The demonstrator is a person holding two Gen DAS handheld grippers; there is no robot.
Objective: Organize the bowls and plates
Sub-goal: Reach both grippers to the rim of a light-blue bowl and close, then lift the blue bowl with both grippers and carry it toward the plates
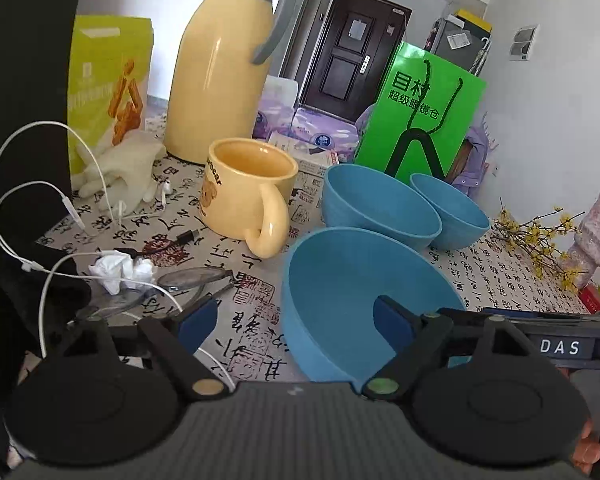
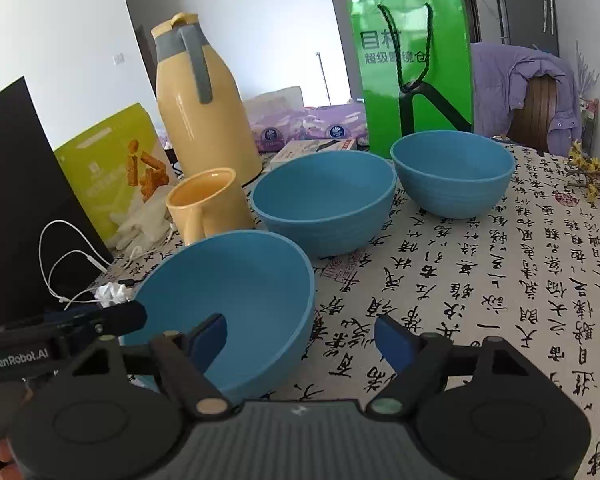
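Note:
Three blue bowls stand on a table with a calligraphy-print cloth. The nearest bowl (image 1: 360, 280) (image 2: 228, 276) looks tipped toward me. My left gripper (image 1: 296, 320) straddles its left wall, one finger (image 1: 394, 320) inside and the other (image 1: 198, 320) outside. My right gripper (image 2: 302, 342) straddles its right wall, with the left finger (image 2: 210, 340) inside the bowl. Both stand open, pads clear of the wall. The middle bowl (image 1: 380, 208) (image 2: 324, 192) and the far bowl (image 1: 452, 208) (image 2: 452, 164) sit upright behind it, side by side.
A yellow mug (image 1: 244, 192) and a tall yellow thermos (image 1: 220, 80) stand left of the bowls. A green paper bag (image 1: 420, 120) rises behind them. Glasses (image 1: 188, 280), crumpled tissue (image 1: 120, 270) and white earphone cable (image 1: 20, 220) lie at the left. Yellow flower twigs (image 1: 540, 240) lie at the right.

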